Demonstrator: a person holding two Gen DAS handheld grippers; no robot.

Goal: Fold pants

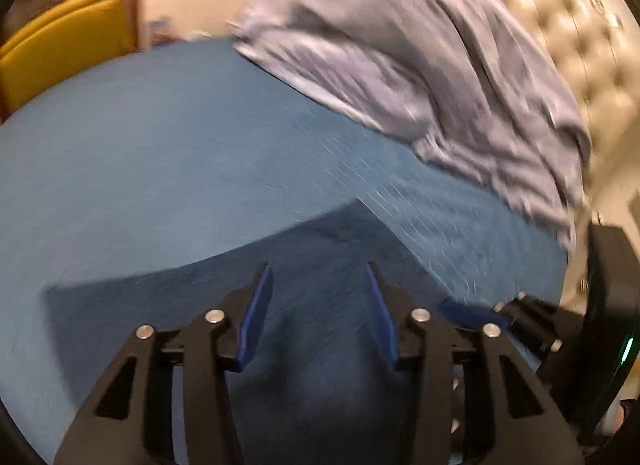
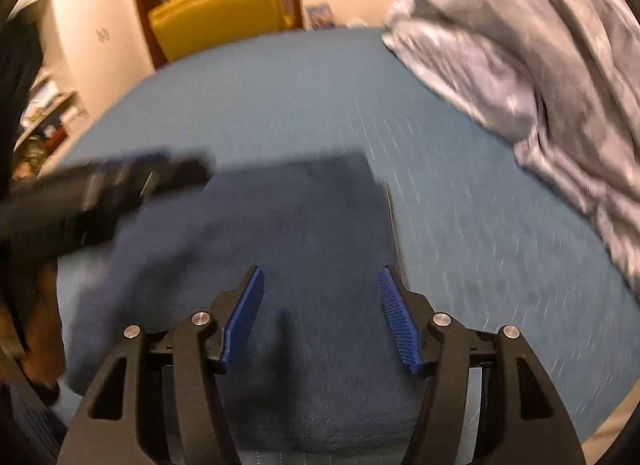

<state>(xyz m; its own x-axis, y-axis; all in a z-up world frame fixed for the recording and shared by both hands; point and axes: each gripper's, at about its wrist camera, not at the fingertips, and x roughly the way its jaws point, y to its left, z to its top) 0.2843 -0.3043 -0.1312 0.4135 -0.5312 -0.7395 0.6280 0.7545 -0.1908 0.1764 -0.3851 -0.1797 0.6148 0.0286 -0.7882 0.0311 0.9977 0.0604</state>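
Dark navy pants (image 2: 304, 233) lie folded flat on the blue bed sheet (image 2: 480, 233), with a straight far edge and right edge. In the left wrist view the pants (image 1: 320, 265) fill the lower middle. My left gripper (image 1: 320, 277) is open and empty, just above the pants. My right gripper (image 2: 320, 277) is open and empty, over the pants near their front. The left gripper also shows blurred at the left of the right wrist view (image 2: 152, 177), over the pants' far left corner.
A crumpled grey-lilac blanket (image 1: 420, 65) lies at the far right of the bed, also in the right wrist view (image 2: 540, 65). A tufted cream headboard (image 1: 580, 25) stands behind it. A yellow chair (image 2: 220, 13) stands beyond the bed's far edge.
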